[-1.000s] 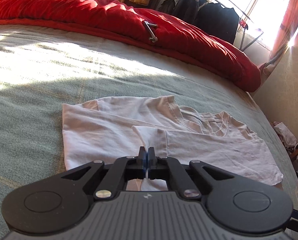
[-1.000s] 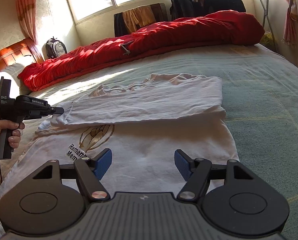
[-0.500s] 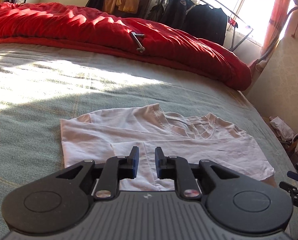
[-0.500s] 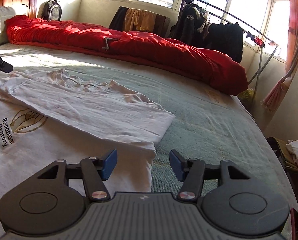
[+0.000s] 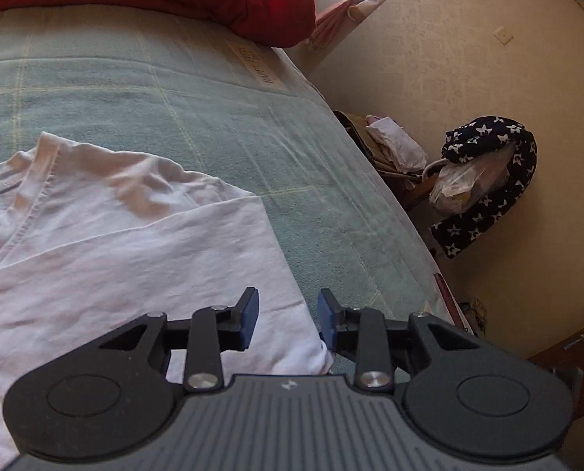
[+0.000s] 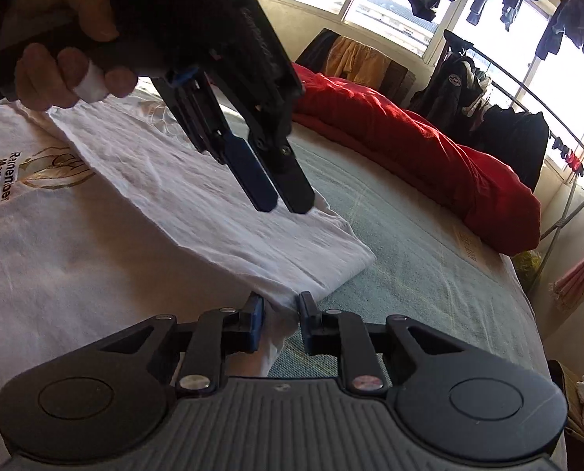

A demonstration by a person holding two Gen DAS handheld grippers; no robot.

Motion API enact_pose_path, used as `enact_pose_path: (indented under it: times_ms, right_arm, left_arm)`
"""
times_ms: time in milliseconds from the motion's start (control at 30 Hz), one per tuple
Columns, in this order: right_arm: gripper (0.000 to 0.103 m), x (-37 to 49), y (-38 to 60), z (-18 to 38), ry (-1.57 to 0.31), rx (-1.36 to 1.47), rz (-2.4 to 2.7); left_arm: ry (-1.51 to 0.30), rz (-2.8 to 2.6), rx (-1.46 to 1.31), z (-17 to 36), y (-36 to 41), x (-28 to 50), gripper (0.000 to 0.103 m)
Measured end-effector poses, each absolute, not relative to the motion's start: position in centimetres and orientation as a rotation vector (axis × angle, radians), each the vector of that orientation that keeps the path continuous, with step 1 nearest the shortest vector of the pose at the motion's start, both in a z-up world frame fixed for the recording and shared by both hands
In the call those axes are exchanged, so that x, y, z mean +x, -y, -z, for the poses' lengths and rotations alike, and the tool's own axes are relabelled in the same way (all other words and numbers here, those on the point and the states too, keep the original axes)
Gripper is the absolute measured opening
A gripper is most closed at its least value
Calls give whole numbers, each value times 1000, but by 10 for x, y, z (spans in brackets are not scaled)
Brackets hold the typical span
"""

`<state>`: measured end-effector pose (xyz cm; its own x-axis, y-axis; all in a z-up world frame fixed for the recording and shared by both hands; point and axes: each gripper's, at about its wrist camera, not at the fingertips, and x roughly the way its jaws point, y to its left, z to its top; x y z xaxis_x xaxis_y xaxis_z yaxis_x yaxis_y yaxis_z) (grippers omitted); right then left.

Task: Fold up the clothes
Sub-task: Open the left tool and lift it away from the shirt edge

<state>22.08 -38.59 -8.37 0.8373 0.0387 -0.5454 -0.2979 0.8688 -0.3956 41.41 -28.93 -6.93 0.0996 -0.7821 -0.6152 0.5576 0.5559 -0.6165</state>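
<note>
The white T-shirt (image 6: 198,212) lay on the green bedspread (image 6: 417,274), one half folded over the other, with its printed front toward nine o'clock in my right wrist view. My right claw (image 6: 280,322) was closing on the shirt's corner at the six o'clock edge; a fold of white cloth stood between the blue pads (image 6: 255,324), though I could not quite tell whether they already pinched it. My left claw (image 5: 286,318) was opening, its jaws apart with the shirt's hem and corner lying under the gap, not gripped. From the right wrist view, that left claw hung over the folded half at about eleven o'clock, its fingers pointing down, my hand (image 6: 62,59) wrapped around its handle. The red duvet (image 6: 429,161) lay bunched along the far side of the bed, toward two o'clock.
</note>
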Motion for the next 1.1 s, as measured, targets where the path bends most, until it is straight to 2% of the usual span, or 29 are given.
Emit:
enact_pose_path:
  times_ms: [67,300,500,633,833,933,1100]
  right_arm:
    - [6,217,383,86,-550,-511,-179]
    - [2,200,398,85,-655,-287,-186]
    - [3,180,409,63,-644,-147,-175]
    - [6,195,409,45,-608,-114,-168]
    - [9,247,407,60,-660,-47,-163]
    - [10,243,414,79,-727,-1,-145]
    - [12,226,421,61,-748,41,-156]
  left_arm:
    - [-1088,998,-239,81,312,417,32]
    - [-1049,936,-291,104,335,431,31]
    - [-994,929,-255,83,331,424,32]
    - [-956,937,-268,65,308,419,44]
    - [-1001,883,-235,76,290,423,44]
    - [-1005,862,-264,94,283,430,45]
    - [-989,864,-278,88,280,429,44]
